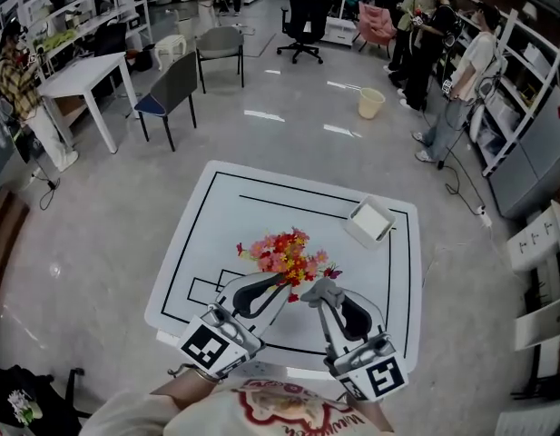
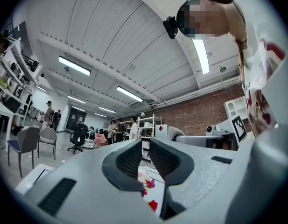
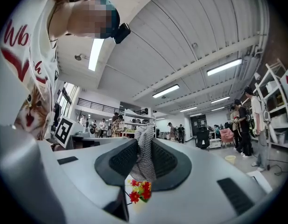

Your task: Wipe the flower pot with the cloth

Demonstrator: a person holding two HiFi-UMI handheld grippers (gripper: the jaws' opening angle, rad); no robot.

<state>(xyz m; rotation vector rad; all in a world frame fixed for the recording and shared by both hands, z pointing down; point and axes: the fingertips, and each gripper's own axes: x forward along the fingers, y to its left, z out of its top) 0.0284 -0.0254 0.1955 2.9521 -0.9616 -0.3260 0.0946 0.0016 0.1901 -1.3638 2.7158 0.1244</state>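
A bunch of red, pink and yellow flowers (image 1: 284, 252) stands in the middle of the white table (image 1: 216, 207); the blooms hide the pot beneath them. My left gripper (image 1: 281, 278) is at the flowers' near left edge, jaws shut with nothing between them. In the left gripper view, petals (image 2: 148, 183) show below the left gripper (image 2: 146, 146). My right gripper (image 1: 318, 292) sits just right of it, shut on a grey knitted cloth (image 1: 323, 288). In the right gripper view the cloth (image 3: 144, 157) stands pinched in the right gripper (image 3: 144, 146), above the flowers (image 3: 140, 190).
A small white open box (image 1: 370, 222) sits at the table's far right corner. Beyond the table are chairs (image 1: 175, 89), a white desk (image 1: 84, 73), a cream bucket (image 1: 371, 103) and several people (image 1: 461, 80) by shelves at the right.
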